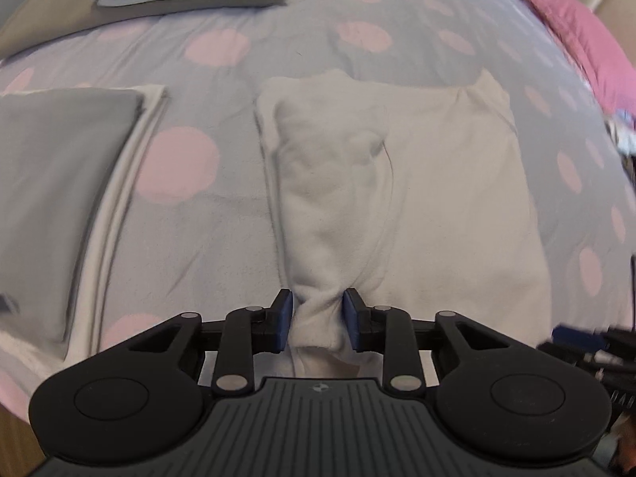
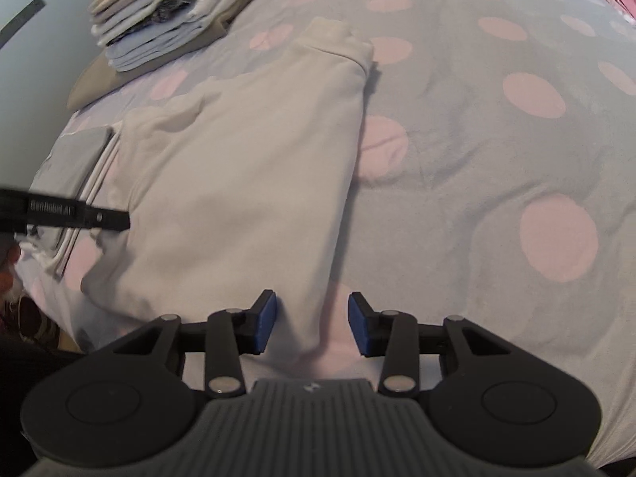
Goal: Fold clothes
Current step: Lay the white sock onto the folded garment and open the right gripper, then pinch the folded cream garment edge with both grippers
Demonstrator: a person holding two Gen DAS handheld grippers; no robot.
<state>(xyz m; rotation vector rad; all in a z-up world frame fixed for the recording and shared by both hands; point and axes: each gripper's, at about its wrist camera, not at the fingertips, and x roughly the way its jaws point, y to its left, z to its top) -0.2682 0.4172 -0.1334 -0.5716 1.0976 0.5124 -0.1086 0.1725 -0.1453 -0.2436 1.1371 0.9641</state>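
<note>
White garment (image 1: 437, 183) blurred; left claw (image 1: 317, 318) pinches its sleeve; right claw (image 2: 311, 324) spread.

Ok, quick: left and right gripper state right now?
Left gripper: closed on a bunched edge of the cream garment.
Right gripper: open, straddling the garment's near corner, not gripping.
</note>
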